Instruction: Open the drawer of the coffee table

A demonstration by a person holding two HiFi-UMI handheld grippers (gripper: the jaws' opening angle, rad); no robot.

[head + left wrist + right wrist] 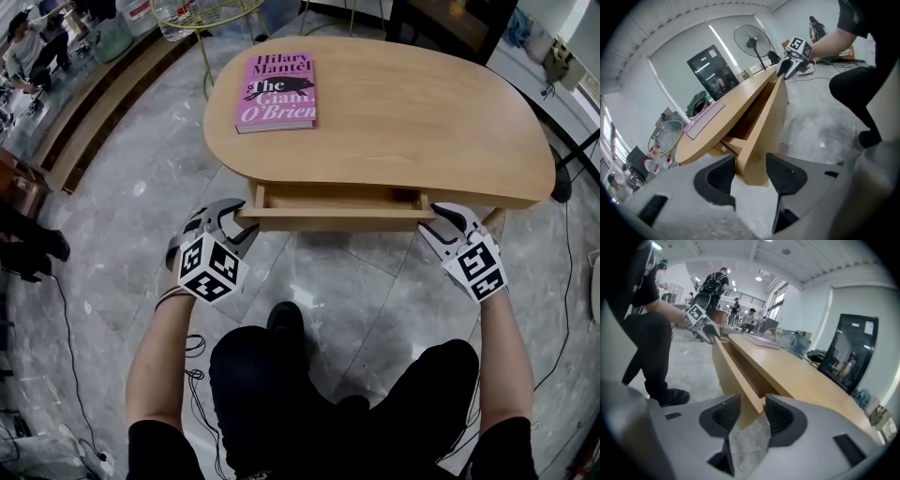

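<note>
Between the fingers (pixel 717 177) of the left gripper (pixel 751 169) the left end of the drawer front (pixel 757 136) is standing, and they are sitting spread just wider than the board, straddling it rather than plainly squeezing it. Between the right gripper's (pixel 752 409) fingers (pixel 783 418) the board's other end is lying likewise, the fingers open around it with no firm pinch that I can make out. Just beyond both pairs of fingers the drawer (pixel 337 199) is already standing partly out from under the coffee table (pixel 450 141), a narrow strip of its inside showing. Farther out, well beyond the left fingers, a pink book (pixel 277 91) is lying flat on the surface, clear of the work. The pull is, by my reading, under way but unfinished, since only a little of the drawer is showing. Next, both pairs of fingers are needing to close on the board's ends and draw evenly back toward the person, so the drawer is not skewing and jamming.
</note>
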